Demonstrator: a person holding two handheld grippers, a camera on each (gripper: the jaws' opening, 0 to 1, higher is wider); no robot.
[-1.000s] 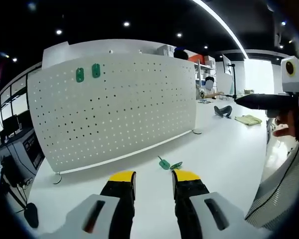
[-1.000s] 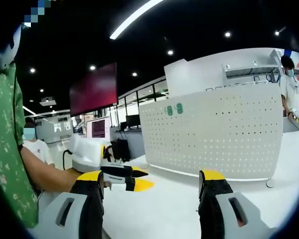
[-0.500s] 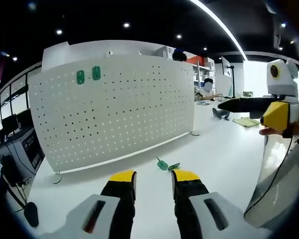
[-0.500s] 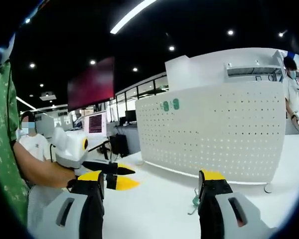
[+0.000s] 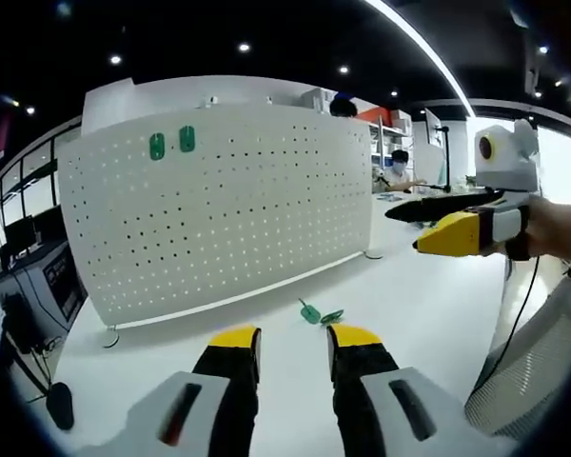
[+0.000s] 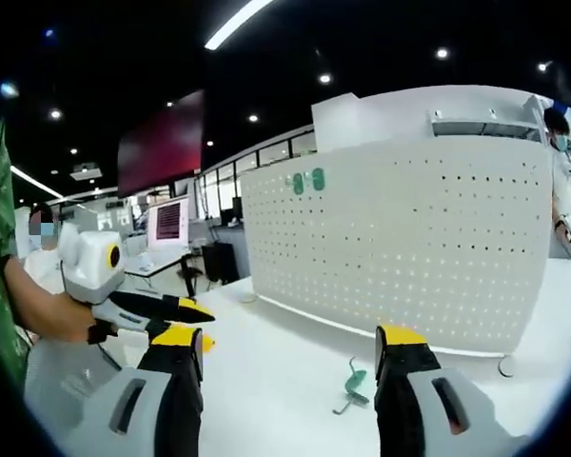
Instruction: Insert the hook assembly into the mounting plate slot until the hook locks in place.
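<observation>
The left tongs [image 5: 293,341] stood with their yellow-tipped jaws apart by a modest gap and nothing between them, held above the white bench [image 5: 419,305]. In the right gripper view the same left tongs [image 6: 186,319] came in from the left side, carried in a person's hand [image 6: 65,319], their dark jaws reaching toward the middle of the scene.

The right tongs [image 6: 290,338] stood wide apart, wider than the left pair, and gripped nothing. In the left gripper view the right tongs [image 5: 428,227] entered from the right, one dark jaw and one yellow-tipped jaw spread, clear of the bench.

The green hook assembly [image 5: 316,313] lay loose on the bench, just ahead of the left tongs and a little toward their right jaw, not touching either jaw. In the right gripper view the hook assembly [image 6: 350,386] lay on the bench between the two jaws, close by the right one, again untouched.

Behind it stood the mounting plate [image 5: 219,209], a white perforated board upright on the bench on small feet. Two green pieces [image 5: 171,143] sat side by side near its upper left corner; these green pieces [image 6: 306,181] were also visible high on the plate [image 6: 409,248] in the right gripper view. The hook assembly lay near the plate's foot but apart from it.
</observation>
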